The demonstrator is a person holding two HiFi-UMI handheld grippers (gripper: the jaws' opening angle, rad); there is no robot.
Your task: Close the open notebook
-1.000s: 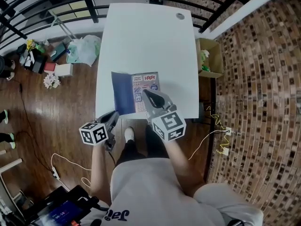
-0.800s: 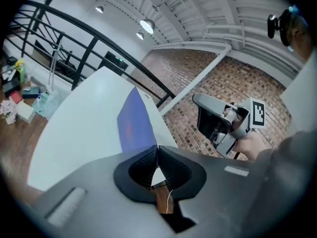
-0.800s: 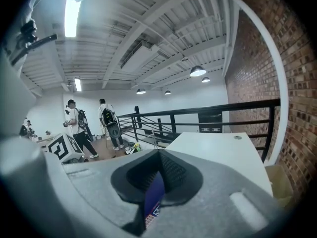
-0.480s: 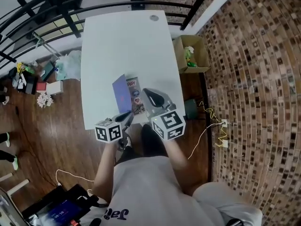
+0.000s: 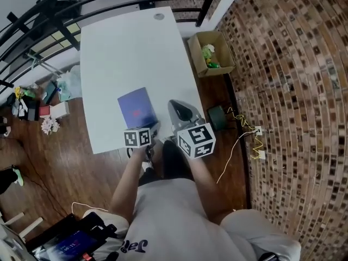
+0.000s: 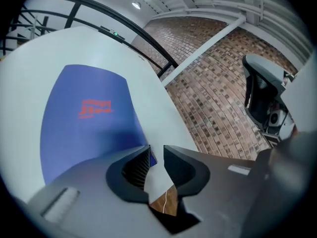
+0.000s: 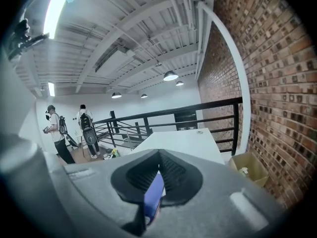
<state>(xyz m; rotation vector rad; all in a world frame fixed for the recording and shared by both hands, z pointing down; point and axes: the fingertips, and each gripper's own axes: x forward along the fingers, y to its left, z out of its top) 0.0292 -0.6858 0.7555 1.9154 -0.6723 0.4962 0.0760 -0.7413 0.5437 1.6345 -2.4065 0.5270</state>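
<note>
The notebook (image 5: 137, 107) lies closed on the white table (image 5: 125, 48), blue cover with red print up; the left gripper view shows it as a blue slab (image 6: 89, 118). My left gripper (image 5: 153, 128) hovers at the notebook's near right corner. Its jaws (image 6: 157, 150) are opening with a narrow gap, the blue corner just past the left pad and nothing pressed between the pads. My right gripper (image 5: 173, 105) hangs just right of the notebook near the table's front edge. Its fingertips meet (image 7: 158, 155), and a sliver of blue notebook (image 7: 154, 195) shows through the hollow below them.
An open cardboard box (image 5: 211, 53) stands on the floor right of the table, with a dark green object (image 5: 217, 116) nearer me. Bags and clutter (image 5: 38, 105) lie on the floor at left. Black railing (image 5: 70, 4) runs behind the table. Two people (image 7: 57, 128) stand far off.
The notebook's cover swung over from open, through half-closed, to flat and closed. My left gripper moved right to the notebook's near corner. The right gripper stayed just right of it.
</note>
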